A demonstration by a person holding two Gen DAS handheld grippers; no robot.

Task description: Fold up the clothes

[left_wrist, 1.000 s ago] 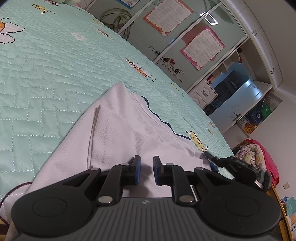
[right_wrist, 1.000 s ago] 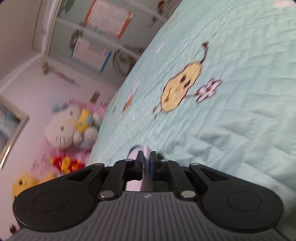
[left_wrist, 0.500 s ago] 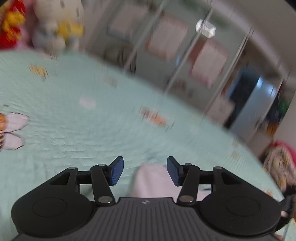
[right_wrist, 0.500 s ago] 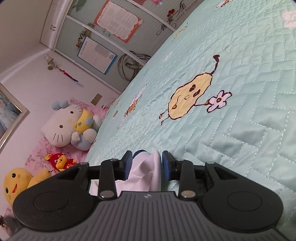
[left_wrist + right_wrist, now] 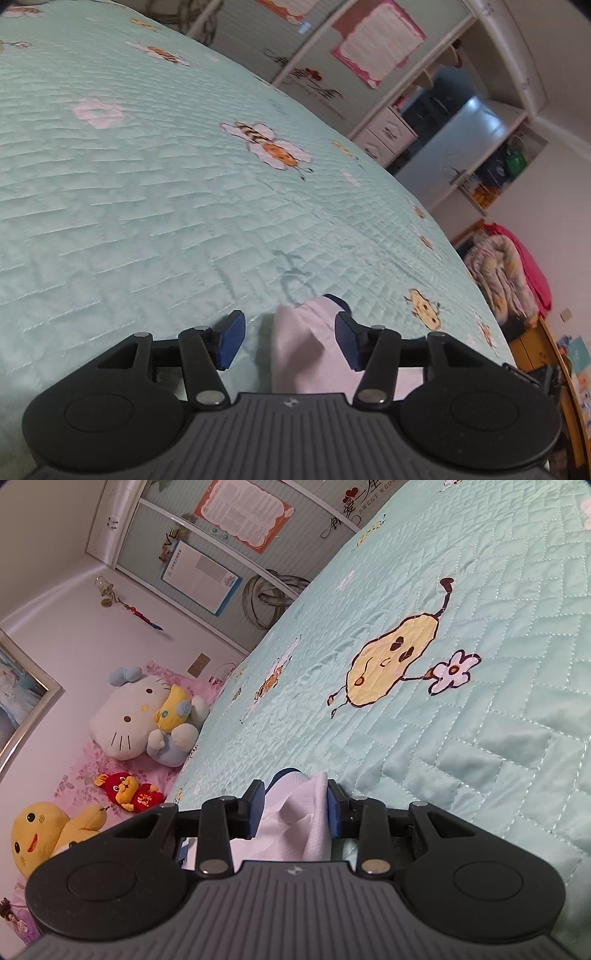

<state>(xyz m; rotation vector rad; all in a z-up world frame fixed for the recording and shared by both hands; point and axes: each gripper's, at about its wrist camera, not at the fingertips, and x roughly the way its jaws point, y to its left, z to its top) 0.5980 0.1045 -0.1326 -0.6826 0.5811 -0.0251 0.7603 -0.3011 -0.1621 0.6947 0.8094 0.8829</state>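
Note:
A white garment with a dark blue trim (image 5: 299, 354) lies on the mint quilted bedspread (image 5: 147, 184). Only its bunched corner shows, low in the left wrist view. My left gripper (image 5: 290, 328) hovers over that corner with its jaws opening. The cloth sits in the gap nearer the right pad (image 5: 347, 343), and the left pad is clear of it. In the right wrist view another bunched fold of the white garment (image 5: 291, 823) fills the space between the jaws of my right gripper (image 5: 293, 805). Those jaws stand apart, with the fold loose between them.
The bedspread (image 5: 480, 664) stretches ahead with cartoon prints. Plush toys (image 5: 140, 716) sit on a pink sheet at the bed's head. A wardrobe with posters (image 5: 376, 40) stands beyond the bed. A heap of clothes (image 5: 506, 269) lies past the right edge.
Both grippers went from nearly shut to apart. The left one swung off the spread white garment, so only a corner shows. The pinched fold in the right gripper has puffed out.

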